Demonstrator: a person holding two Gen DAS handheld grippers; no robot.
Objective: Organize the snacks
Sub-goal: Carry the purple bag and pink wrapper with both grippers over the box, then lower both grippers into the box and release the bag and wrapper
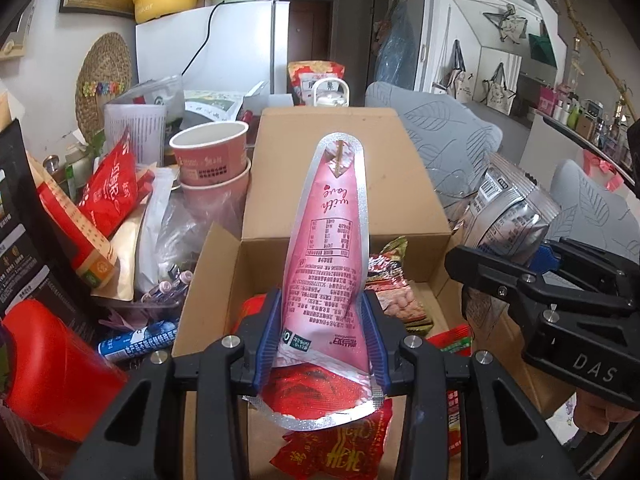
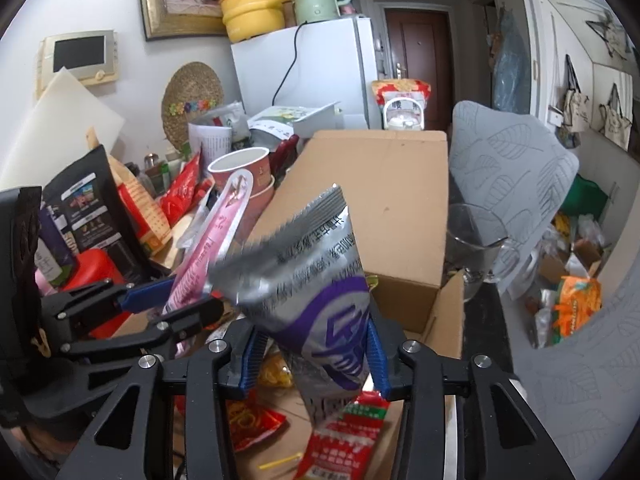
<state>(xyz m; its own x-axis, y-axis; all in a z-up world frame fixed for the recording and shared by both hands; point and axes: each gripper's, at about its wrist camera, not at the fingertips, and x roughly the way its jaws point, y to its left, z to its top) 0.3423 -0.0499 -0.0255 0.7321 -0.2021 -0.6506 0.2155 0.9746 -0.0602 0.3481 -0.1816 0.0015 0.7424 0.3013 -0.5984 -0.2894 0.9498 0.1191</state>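
Left claw (image 1: 322, 336) clamping pink pouch (image 1: 328, 248), above open cardboard box (image 1: 344, 184)

Table's basically buried, can't even see its top. An open cardboard box (image 1: 344, 168) sits in the middle, with stacked pink paper cups (image 1: 210, 160), a red packet (image 1: 110, 188), a black bag (image 2: 86, 208) and a red container (image 1: 52, 364) crammed beside it on the left.
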